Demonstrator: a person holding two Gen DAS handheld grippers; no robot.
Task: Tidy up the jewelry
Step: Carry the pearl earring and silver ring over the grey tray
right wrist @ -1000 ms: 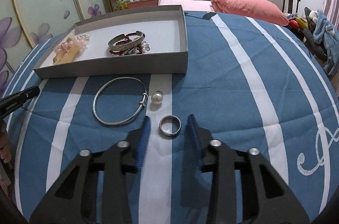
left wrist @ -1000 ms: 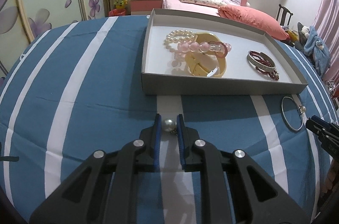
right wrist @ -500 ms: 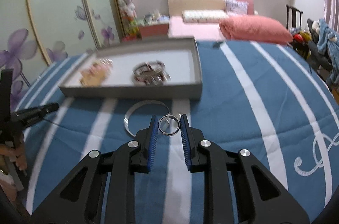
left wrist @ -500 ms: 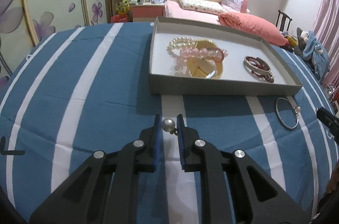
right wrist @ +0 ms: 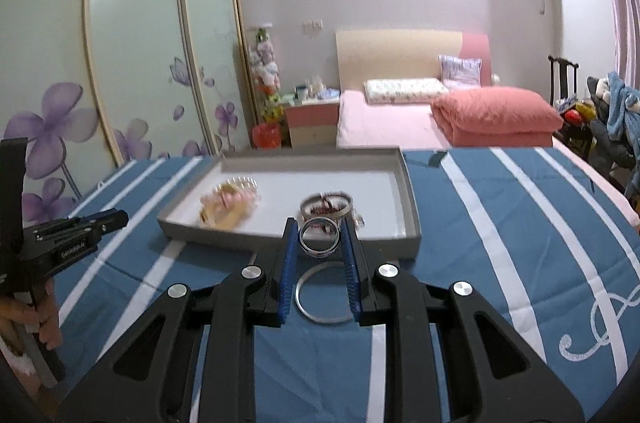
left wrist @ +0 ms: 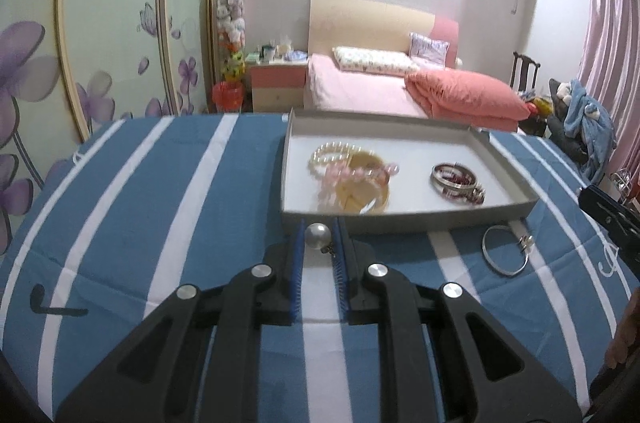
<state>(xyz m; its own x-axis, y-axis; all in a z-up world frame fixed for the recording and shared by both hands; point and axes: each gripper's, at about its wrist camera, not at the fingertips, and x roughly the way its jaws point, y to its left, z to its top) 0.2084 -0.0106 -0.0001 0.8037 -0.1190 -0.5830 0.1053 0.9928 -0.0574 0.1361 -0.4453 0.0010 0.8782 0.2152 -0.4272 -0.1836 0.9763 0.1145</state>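
Note:
My left gripper (left wrist: 318,237) is shut on a pearl earring (left wrist: 317,235) and holds it above the cloth, just in front of the grey jewelry tray (left wrist: 400,221). The tray holds a pearl bracelet (left wrist: 332,153), a pink bead bracelet with a yellow bangle (left wrist: 360,185) and dark red bangles (left wrist: 456,179). My right gripper (right wrist: 320,241) is shut on a silver ring (right wrist: 320,241), lifted before the tray's (right wrist: 410,191) near right side. A thin silver bangle (right wrist: 320,297) lies on the cloth under it, and shows in the left wrist view (left wrist: 504,255).
The tray rests on a blue and white striped cloth (left wrist: 140,203). The left gripper shows at the left of the right wrist view (right wrist: 72,243). A pink bed (right wrist: 440,111), wardrobe doors (right wrist: 120,63) and a chair with clothes (right wrist: 608,111) stand behind.
Both grippers have lifted and tilted up. The right gripper closed on the silver ring and raised it off the cloth. The left gripper still holds the pearl earring, nearer the tray.

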